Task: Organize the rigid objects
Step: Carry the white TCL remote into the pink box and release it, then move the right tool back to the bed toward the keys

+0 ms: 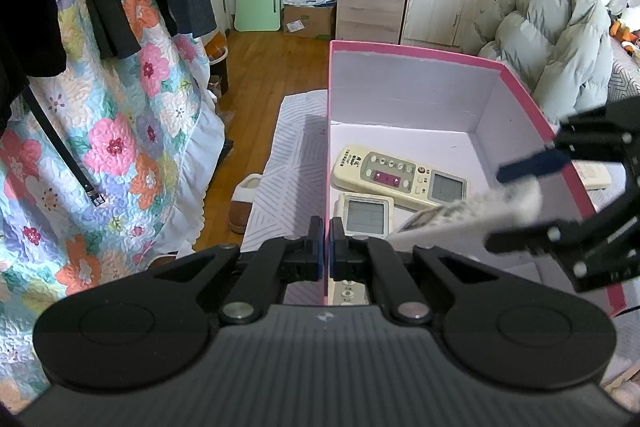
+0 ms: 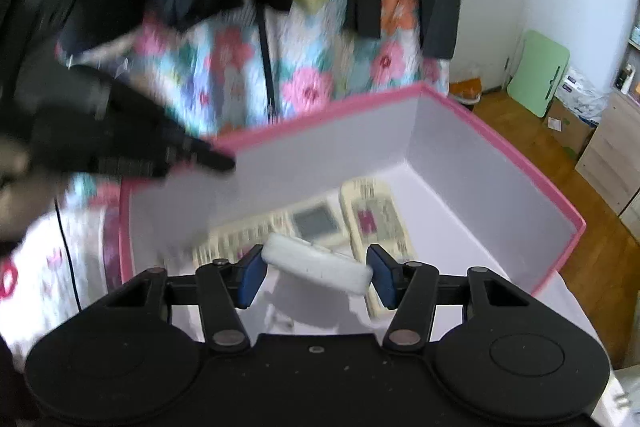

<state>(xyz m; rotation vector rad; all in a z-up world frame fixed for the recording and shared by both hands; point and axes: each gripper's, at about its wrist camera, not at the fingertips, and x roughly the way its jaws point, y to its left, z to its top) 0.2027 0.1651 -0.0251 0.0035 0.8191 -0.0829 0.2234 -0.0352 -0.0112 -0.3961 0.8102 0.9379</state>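
Right wrist view: the right gripper (image 2: 316, 269) grips a white remote (image 2: 318, 265) above the pink box (image 2: 500, 143). Left gripper (image 1: 326, 247) clamps the box wall. Next: lower, release.

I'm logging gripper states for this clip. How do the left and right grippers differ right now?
The left gripper is closed on the near wall of the pink box; the right gripper is spread wider around a white remote. The left one sits at the rim, steadying the box; the right one hangs above the box interior, over two remotes lying on the floor of it. Both have black arms with blue pads.
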